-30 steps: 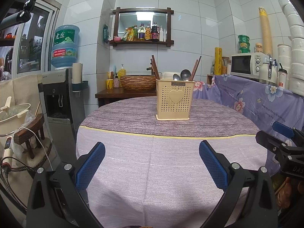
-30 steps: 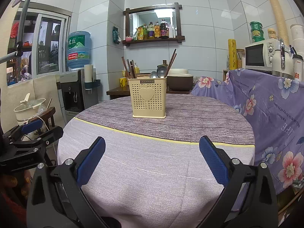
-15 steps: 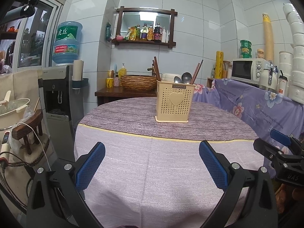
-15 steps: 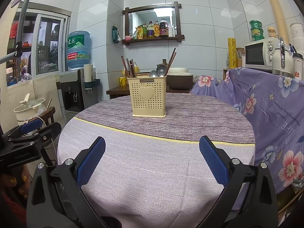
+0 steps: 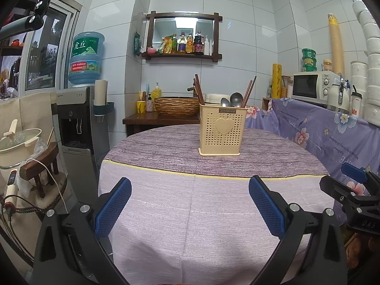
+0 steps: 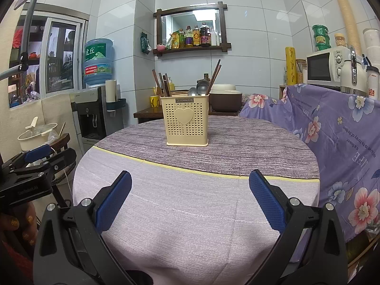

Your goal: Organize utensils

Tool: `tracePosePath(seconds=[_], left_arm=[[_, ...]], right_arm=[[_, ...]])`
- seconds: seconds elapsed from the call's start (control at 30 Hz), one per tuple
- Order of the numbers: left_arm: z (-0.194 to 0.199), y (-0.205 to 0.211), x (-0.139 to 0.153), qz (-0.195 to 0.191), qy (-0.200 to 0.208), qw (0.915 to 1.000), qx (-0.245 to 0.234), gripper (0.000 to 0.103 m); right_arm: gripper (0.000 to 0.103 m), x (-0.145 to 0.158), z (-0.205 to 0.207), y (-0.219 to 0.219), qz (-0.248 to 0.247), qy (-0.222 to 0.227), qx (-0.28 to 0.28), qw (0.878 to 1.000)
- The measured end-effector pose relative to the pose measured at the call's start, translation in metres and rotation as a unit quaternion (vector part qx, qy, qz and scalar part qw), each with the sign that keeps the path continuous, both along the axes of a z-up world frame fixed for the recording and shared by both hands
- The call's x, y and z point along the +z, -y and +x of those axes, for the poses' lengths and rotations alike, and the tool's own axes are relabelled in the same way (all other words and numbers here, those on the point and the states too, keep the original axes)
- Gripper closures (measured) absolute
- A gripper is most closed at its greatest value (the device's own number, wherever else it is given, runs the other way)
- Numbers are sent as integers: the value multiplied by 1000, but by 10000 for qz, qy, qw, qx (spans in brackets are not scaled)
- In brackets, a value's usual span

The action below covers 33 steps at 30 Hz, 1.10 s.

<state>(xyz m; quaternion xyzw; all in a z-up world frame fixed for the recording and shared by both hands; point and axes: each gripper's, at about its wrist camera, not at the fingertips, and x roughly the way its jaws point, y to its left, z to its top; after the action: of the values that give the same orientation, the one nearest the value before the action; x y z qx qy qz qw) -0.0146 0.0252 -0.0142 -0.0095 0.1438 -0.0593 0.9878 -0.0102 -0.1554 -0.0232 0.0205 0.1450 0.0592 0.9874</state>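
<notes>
left wrist view has the left tool [image 5: 190,204] spread wide and empty, right tool [image 6: 190,198] likewise, both squared up to the utensil caddy [image 5: 222,129] mid-desk [image 5: 190,213], likely lining up a reach.

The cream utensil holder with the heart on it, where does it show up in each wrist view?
Left wrist: the utensil holder stands right of centre, on the round table, beyond the open left tool.
Right wrist: the utensil holder sits just left of centre, beyond the open right tool.
Shared landmark: the blue water jug, at left in both.
</notes>
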Motion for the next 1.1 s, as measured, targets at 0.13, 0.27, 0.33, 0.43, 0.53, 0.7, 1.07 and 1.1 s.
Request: tracePosePath(seconds=[0.13,0.27,0.33,0.43,0.53,0.7,1.07,1.1], left_arm=[[0,0,1,15,-7,10000,-2,5],[0,0,1,9,-4,10000,-3,5],[0,0,1,16,-4,10000,-2,5],[1,0,1,11,-19,10000,-11,5],[2,0,1,10,-18,10000,-14,5],[2,0,1,11,-23,10000,-14,5],[2,1,-1,11,-27,10000,-5,5],[2,1,0,11,-28,10000,-5,5]], right_arm=[[6,0,0,-1,5,-7,-1,10000],[6,0,0,-1,4,-6,3,10000],[6,1,0,-1,6,-3,-1,10000],[6,0,0,-2,5,-9,5,10000],[6,0,0,-2,9,-14,13,10000],[6,0,-1,-3,11,-15,10,10000],[6,0,0,-4,11,-27,18,10000],[6,0,-1,-4,9,-23,17,10000]])
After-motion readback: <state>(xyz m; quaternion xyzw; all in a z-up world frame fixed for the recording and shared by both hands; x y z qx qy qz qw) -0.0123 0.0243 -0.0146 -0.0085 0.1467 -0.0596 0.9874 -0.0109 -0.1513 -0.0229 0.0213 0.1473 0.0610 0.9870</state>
